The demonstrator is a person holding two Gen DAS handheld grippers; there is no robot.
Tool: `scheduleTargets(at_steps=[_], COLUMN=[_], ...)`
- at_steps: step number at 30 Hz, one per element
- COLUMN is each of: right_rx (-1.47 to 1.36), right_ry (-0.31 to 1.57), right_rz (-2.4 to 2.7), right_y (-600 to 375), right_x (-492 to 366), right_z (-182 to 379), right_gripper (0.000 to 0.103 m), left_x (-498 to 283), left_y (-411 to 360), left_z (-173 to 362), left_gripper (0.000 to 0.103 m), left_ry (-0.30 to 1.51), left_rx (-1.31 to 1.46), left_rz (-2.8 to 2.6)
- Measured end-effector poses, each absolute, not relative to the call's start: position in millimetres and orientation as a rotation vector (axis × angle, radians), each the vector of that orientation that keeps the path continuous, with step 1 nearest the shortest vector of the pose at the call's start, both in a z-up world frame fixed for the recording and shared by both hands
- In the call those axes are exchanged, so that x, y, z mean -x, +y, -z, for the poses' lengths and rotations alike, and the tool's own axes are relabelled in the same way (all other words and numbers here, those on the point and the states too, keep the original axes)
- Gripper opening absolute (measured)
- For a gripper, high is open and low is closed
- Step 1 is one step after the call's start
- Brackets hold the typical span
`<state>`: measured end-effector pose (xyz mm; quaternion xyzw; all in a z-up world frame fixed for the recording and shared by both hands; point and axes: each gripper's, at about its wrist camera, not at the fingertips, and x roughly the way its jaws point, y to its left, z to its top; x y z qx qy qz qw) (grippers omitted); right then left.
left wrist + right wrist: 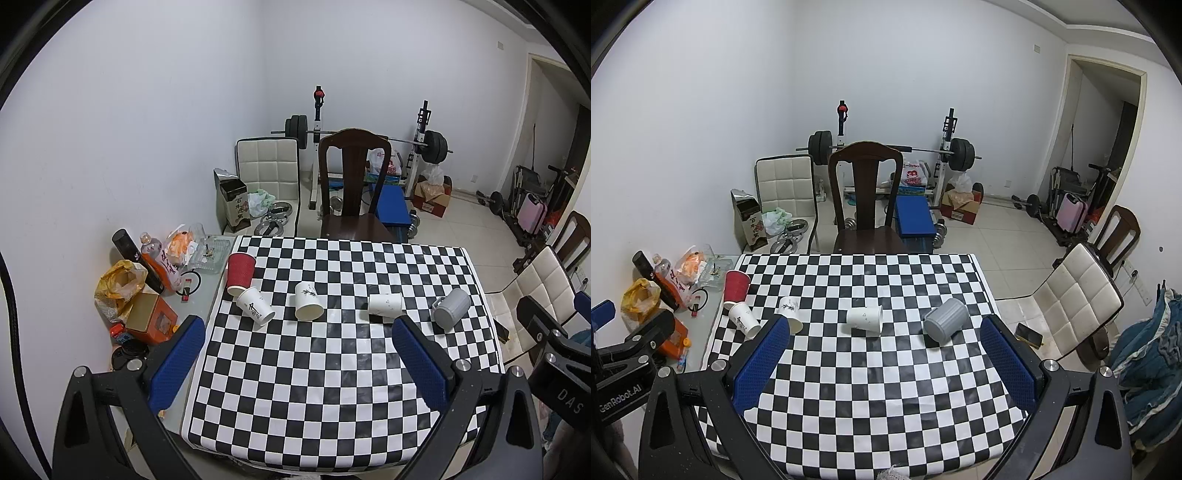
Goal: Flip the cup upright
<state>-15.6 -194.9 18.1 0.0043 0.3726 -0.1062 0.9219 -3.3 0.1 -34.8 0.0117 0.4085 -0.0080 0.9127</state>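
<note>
Glossy checkered cloth [332, 369], ribbed plastic-looking grey mug [452, 308], paper cups w/ matt finish

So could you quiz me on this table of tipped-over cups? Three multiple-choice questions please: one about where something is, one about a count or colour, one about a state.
1. Where does the grey mug lie among the cups?
A. at the right end of the row
B. in the middle
C. at the left end, beside the clutter

2. How many cups are on the checkered cloth, mug included?
A. three
B. five
C. seven

3. What is the left gripper doing?
A. shut on the red cup
B. open, holding nothing
C. shut on a white cup

Answers:
1 A: it lies right of the white cup, last in the row.
2 B: the red cup, three white paper cups and the grey mug, all lying on their sides.
3 B: its blue fingers stand wide apart over bare cloth.
</note>
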Motion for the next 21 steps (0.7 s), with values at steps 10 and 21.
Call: scheduleTargets(at_steps=[10, 21], right_rx=[-0.032, -0.043], right_ry=[0.82, 1.091], right_rz=[0.175, 0.124], right_y=[-203, -209], right_x=[1, -84], right_z=[-9, 137], right_gripper=[0.103, 0.103], left_x=[-13, -72], left_y=[-8, 62], left_z=[45, 164], left_gripper=[0.103, 0.103], left_ry=[0.907, 1.129], left_rx=[-0.003, -0.164], left_rz=[-0.054, -0.368])
